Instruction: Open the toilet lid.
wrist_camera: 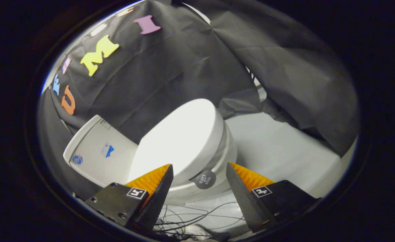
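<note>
Start at the left, where the toilet's tank (98, 151) stands against the black cloth wall (170, 67); it matters to you because the hinge sits on that side, so the lid will swing up and back toward it. Next comes the toilet lid (180, 137), down flat over the bowl, bright white and seen at a tilt because you hold the gripper rolled to one side. Its front rim curves round just beyond the fingertips, and that rim, furthest from the hinge, looks like the sensible place to catch it.

Your gripper (199, 165) is spread wide, with nothing between its fingers and neither one touching the toilet. The left fingertip sits in front of the lid's near edge; the right one is off the side of the bowl (229, 153). In the gap between them a dark round sticker (205, 179) shows on the bowl's side, under the lid's rim. Below it, thin black cables (197, 215) trail over the pale floor (284, 148), which runs on to the right under the hanging cloth.

To my eye, the task is at the approach; the lift is not yet begun.
</note>
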A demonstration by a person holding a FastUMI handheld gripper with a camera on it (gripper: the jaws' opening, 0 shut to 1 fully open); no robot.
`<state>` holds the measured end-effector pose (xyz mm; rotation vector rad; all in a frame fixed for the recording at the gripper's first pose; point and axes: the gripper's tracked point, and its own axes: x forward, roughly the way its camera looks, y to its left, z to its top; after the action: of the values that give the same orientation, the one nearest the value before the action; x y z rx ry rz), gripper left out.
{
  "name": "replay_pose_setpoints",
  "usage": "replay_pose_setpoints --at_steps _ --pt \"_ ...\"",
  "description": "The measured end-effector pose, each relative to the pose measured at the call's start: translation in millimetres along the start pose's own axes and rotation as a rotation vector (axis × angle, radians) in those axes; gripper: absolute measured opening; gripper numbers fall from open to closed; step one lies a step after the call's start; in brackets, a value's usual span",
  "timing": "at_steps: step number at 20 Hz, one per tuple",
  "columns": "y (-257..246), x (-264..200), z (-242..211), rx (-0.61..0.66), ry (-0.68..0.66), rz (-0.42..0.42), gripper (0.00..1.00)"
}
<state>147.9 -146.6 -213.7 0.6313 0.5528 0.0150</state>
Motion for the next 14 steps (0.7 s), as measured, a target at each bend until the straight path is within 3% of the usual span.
replay_pose_setpoints --at_steps 6,14 --pt "-17.9 22.9 -23.1 0.16 0.104 0.033 0.94" --pt "-16.1 41.5 -35.5 0.198 0.148 0.074 0.66"
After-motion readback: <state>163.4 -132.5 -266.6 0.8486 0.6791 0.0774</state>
